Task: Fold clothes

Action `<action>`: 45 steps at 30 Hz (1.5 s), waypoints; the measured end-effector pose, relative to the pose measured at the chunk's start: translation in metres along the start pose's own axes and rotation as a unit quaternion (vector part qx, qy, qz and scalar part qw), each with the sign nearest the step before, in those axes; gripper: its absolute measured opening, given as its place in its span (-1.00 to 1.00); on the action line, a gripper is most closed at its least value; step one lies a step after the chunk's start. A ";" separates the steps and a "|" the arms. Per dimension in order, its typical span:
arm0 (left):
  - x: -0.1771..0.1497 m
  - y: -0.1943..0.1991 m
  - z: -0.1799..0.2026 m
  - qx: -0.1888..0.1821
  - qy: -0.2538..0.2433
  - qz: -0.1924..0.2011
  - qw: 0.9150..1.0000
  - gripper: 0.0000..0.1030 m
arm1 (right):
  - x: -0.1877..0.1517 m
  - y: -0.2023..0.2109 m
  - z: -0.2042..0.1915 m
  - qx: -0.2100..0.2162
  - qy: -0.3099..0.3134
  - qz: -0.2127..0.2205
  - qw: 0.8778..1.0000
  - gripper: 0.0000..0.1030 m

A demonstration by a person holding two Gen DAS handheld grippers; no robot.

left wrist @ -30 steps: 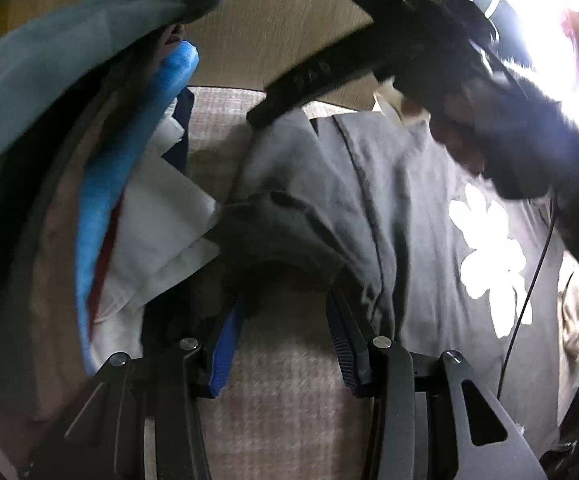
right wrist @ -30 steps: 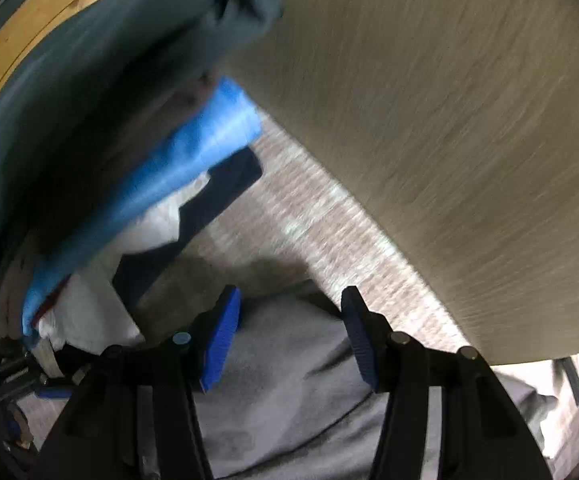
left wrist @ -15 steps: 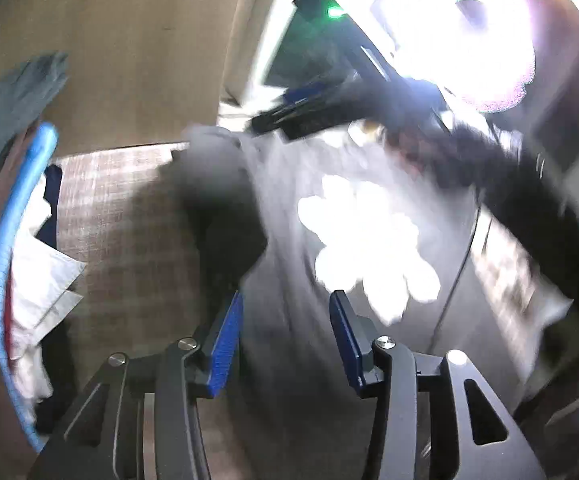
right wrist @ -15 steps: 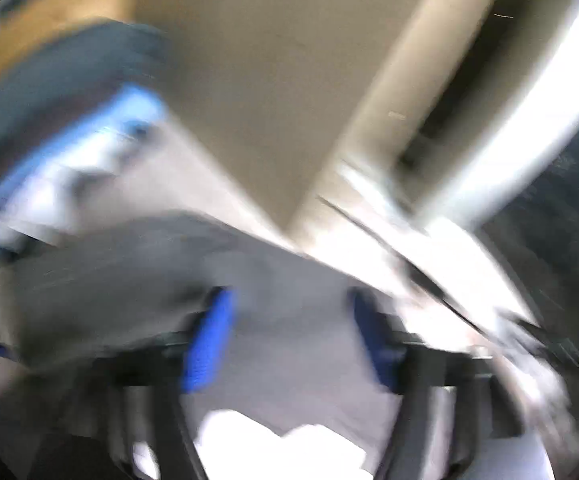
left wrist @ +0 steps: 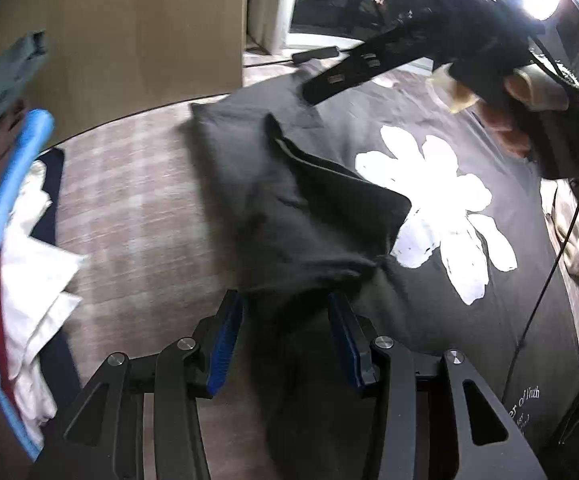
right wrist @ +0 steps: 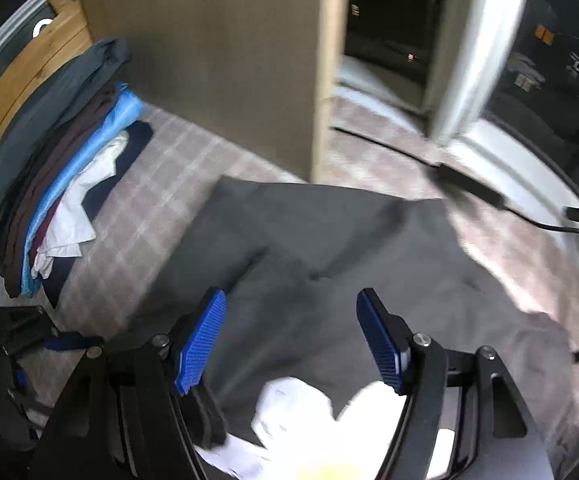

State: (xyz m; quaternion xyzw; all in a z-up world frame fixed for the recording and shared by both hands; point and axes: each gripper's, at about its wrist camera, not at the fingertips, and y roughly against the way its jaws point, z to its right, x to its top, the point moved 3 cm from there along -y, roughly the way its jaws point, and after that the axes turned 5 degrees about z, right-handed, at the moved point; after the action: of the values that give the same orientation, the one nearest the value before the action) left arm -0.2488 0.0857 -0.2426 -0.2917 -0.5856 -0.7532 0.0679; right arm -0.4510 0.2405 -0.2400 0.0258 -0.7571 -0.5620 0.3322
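A dark grey T-shirt [left wrist: 429, 320] with a white flower print [left wrist: 437, 208] lies spread on a checked cover. My left gripper [left wrist: 285, 336] is shut on a bunched fold of its left side [left wrist: 289, 216], lifted and laid over toward the print. In the right wrist view the shirt [right wrist: 329, 240] lies flat under my right gripper [right wrist: 291, 336]. That gripper is open, with nothing between its blue pads [right wrist: 201, 340]. From the left wrist view, a hand holds the right gripper [left wrist: 321, 84] above the shirt's far edge.
A pile of folded clothes [right wrist: 49, 168] sits at the left, by a wooden panel [right wrist: 209, 60]. A black cable with an adapter [right wrist: 469, 188] runs past the shirt's far side. A beige cloth [left wrist: 573, 232] lies at the right edge. Bare checked cover [left wrist: 137, 200] shows between pile and shirt.
My left gripper has carried the shirt's fold rightward over the body, away from the pile. My right gripper has opened, let go of the shirt and swung right.
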 end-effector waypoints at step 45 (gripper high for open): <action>0.061 -0.028 0.037 -0.153 0.037 0.008 0.987 -0.75 | -0.005 0.007 0.076 0.024 -0.038 -0.023 0.999 -0.93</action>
State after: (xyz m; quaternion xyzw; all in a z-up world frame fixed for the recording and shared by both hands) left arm -0.2978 0.1430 -0.2295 -0.2753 -0.4580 -0.8438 0.0502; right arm -0.4856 0.3085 -0.2471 0.0299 -0.7815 -0.5521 0.2891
